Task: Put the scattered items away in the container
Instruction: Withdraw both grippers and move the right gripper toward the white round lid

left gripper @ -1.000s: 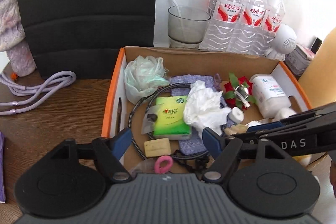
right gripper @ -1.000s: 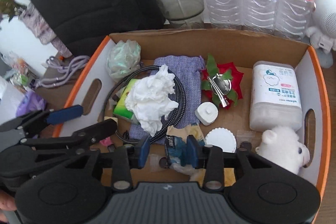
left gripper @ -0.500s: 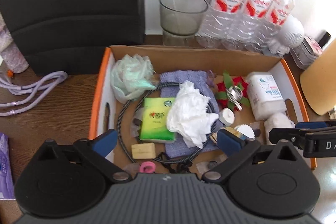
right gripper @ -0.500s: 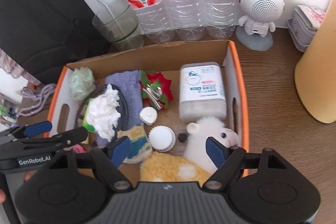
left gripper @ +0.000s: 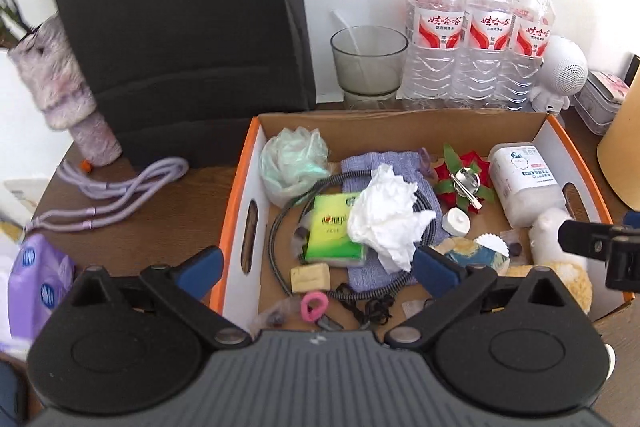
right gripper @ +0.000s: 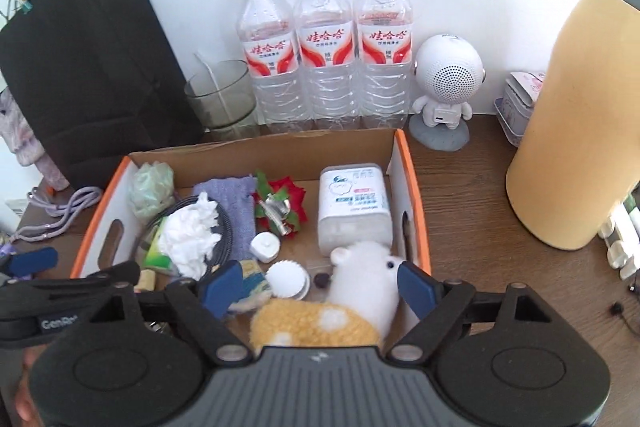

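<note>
left claw (left gripper: 316, 269): blue-padded jaws spread wide, nothing between the pads; hangs over the near-left corner of the shallow cardboard box with orange rim (left gripper: 236, 195), left finger outside the wall, right finger over the contents.
right claw (right gripper: 318, 285): jaws opening, nothing gripped; fluffy white-and-yellow plush toy (right gripper: 352, 301) lies in the gap below, pads clear of it.
near row in box: small pink ring (left gripper: 314, 307), tan soap-like block (left gripper: 310, 277), round white fluted cap (right gripper: 286, 279), blue-and-yellow sponge piece (right gripper: 252, 285).
mid box: crumpled white tissue (left gripper: 386, 213) on top of a green tissue pack (left gripper: 330, 237); braided black-grey cable loop (left gripper: 280, 247) rings both; lavender knit pouch (left gripper: 384, 163) underneath.
far box: pale green mesh puff (left gripper: 292, 161) in the left corner, red fabric flower with green leaves and a metal clip (right gripper: 280, 205), white rectangular plastic jar (right gripper: 354, 205) lying flat by the right wall.
box edges: oval hand slots in both side walls; walls low, top open.
outside left: lilac cord (left gripper: 116, 187) on the brown wood tabletop (right gripper: 480, 227), apart from the box.
behind: smoky glass tumbler (right gripper: 222, 97), three clear water bottles (right gripper: 324, 55), black paper bag (right gripper: 88, 67).
right: tall yellow flask (right gripper: 580, 115), bare wood between it and the box.
</note>
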### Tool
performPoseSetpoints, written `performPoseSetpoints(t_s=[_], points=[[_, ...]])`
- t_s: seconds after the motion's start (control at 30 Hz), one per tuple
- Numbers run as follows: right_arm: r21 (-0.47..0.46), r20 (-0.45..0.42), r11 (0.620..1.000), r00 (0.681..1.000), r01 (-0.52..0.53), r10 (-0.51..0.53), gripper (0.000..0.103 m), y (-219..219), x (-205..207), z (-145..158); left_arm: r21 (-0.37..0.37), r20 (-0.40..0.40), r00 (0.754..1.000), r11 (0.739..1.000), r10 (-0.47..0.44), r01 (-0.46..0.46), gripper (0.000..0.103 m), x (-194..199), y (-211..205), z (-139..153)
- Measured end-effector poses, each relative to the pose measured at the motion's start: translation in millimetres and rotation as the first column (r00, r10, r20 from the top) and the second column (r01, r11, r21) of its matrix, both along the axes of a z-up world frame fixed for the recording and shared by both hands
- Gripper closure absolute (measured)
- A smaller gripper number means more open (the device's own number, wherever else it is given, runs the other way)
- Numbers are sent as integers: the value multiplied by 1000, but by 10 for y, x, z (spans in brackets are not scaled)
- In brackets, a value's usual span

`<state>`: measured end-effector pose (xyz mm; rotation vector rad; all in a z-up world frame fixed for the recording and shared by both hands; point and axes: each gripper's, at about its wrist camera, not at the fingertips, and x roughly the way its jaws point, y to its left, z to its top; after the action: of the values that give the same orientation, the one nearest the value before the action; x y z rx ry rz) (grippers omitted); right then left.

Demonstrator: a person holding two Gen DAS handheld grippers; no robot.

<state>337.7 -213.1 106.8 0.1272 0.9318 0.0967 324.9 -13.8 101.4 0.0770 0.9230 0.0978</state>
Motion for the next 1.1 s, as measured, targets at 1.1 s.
performPoseSetpoints(t_s=[1.1], points=[[9, 384, 1000, 923, -9, 5, 6, -93, -3215, -880, -121, 219, 976, 992, -14, 41, 0, -3099, 45, -869]])
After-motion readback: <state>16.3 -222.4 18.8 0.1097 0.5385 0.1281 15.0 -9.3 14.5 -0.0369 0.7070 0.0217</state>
